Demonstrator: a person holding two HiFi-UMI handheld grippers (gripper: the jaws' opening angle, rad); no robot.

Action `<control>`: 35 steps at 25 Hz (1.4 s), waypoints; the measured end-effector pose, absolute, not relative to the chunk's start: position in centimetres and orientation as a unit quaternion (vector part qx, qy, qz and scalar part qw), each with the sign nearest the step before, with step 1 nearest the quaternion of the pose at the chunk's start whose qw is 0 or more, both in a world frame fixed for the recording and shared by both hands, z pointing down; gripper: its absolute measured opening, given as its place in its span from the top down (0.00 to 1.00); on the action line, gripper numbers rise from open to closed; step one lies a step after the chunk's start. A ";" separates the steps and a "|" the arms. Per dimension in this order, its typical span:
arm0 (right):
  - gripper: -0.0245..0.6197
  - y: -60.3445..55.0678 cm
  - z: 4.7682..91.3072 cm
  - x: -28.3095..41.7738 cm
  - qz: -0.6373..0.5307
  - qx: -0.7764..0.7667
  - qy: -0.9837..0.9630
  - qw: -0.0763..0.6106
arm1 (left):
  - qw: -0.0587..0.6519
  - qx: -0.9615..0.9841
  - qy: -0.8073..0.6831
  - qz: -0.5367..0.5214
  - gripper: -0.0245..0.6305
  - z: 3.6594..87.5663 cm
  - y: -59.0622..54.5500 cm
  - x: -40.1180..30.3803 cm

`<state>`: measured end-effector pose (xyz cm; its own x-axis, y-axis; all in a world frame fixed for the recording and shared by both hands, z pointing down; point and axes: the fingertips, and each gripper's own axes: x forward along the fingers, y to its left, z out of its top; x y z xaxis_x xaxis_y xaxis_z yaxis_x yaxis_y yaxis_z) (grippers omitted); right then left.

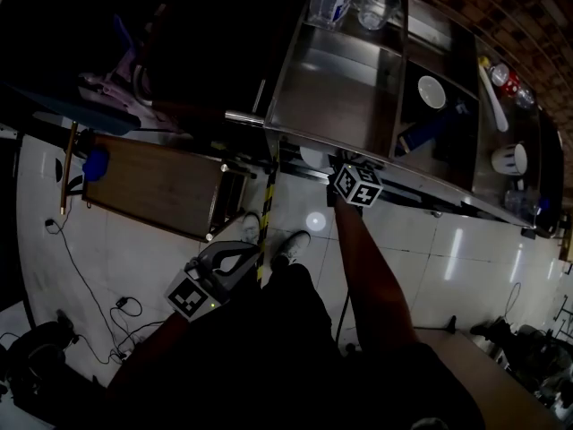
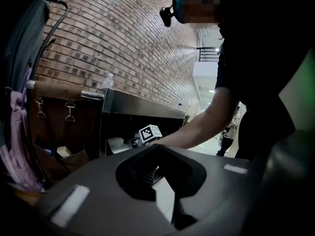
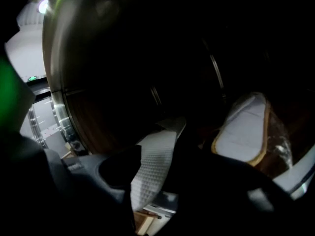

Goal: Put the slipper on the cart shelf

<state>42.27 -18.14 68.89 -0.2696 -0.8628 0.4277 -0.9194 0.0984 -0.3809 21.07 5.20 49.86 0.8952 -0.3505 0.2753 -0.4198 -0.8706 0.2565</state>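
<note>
**White slipper under the cart top, between parted jaws**
The slipper (image 3: 147, 181) sits in the lower shelf space of the cart (image 1: 331, 106), between the right gripper's (image 3: 162, 146) jaws, which stand apart and unclamped. A second slipper (image 3: 243, 132) leans just beside it, deeper in the cart. The left gripper (image 1: 235, 256), jaws together and empty, hangs outside the cart's front.

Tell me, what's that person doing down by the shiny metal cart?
The person is reaching the right gripper under the top of the steel cart, into its lower shelf. A white slipper sits between that gripper's jaws, which stand apart, so it looks let go or nearly so. Another slipper lies just beside it. The left gripper is empty and held back from the cart.
</note>
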 end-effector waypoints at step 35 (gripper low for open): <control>0.87 5.4 40.9 29.7 0.067 0.424 -0.903 0.028 | 0.093 0.984 -0.148 0.024 0.96 40.5 5.6 23.0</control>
<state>29.67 5.42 40.93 -0.6392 -0.7616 0.1070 -0.7690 0.6316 -0.0980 22.97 5.61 40.50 0.9551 -0.2869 0.0745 -0.2957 -0.9389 0.1759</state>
